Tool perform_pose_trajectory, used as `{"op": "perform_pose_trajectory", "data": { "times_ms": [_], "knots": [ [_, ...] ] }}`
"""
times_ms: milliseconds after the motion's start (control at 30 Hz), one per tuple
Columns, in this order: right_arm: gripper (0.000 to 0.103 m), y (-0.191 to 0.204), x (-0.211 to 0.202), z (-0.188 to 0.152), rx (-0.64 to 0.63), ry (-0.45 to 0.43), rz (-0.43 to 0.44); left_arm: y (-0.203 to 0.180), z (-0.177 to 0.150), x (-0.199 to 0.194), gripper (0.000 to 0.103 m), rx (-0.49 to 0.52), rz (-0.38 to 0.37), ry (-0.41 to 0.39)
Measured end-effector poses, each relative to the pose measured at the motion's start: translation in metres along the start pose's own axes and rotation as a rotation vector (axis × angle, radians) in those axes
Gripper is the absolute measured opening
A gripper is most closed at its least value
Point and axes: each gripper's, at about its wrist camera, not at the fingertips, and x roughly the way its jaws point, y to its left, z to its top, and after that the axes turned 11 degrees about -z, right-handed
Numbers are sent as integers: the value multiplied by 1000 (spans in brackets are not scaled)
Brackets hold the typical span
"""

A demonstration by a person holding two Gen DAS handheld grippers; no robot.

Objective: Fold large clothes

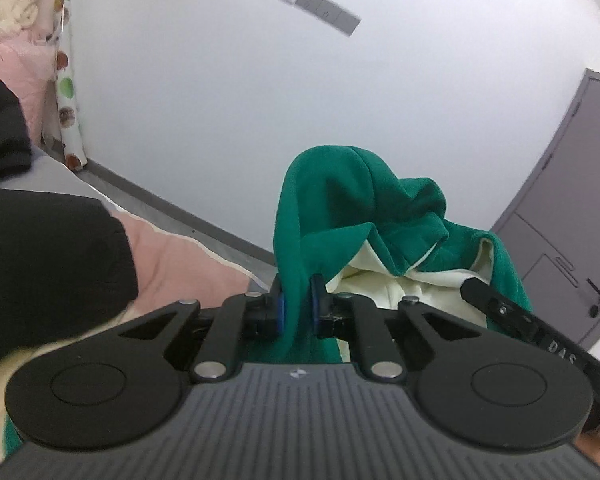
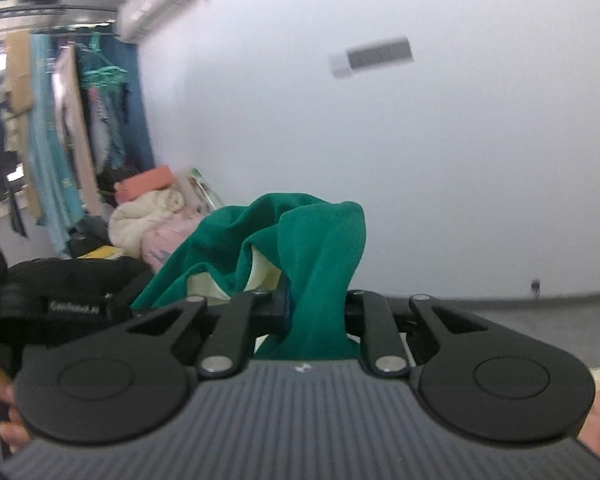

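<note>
Both tools are clamped on the green garment (image 1: 340,208): the left tool (image 1: 298,304) pinches one fold, the right tool (image 2: 316,312) another, holding it up in the air before the wall. Lifting step, I judge; next, spread it flat.

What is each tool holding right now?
Left tool: closed on the green garment.
Right tool: closed on the same green garment.

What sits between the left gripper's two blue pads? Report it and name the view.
A bunched fold of the green garment sits between the left gripper pads, which press on it. The left wrist view shows this; its cream lining shows just beyond.
</note>
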Motion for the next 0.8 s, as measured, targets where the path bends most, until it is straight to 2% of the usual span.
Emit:
{"op": "perform_pose_trajectory", "data": {
  "times_ms": [100,233,367,567,633,733,800],
  "knots": [
    [18,12,-65,-10,-21,-64,21,-34,-20,-58,14,59,6,-1],
    [19,21,-132,-37,-33,-122,21,-64,-62,-115,14,123,23,25],
    [19,27,-177,-70,-23,-89,17,-76,-121,-157,14,118,28,49],
    [20,32,-208,-121,-26,27,-14,-71,-208,-182,15,72,49,141],
    [21,33,-212,-137,-29,73,-28,-72,-226,-187,15,68,63,144],
    [21,34,-211,-153,-43,121,-34,-71,-244,-195,28,31,67,133],
    [22,33,-210,-156,-6,138,-36,-75,-246,-197,37,80,83,142]
  ]
}}
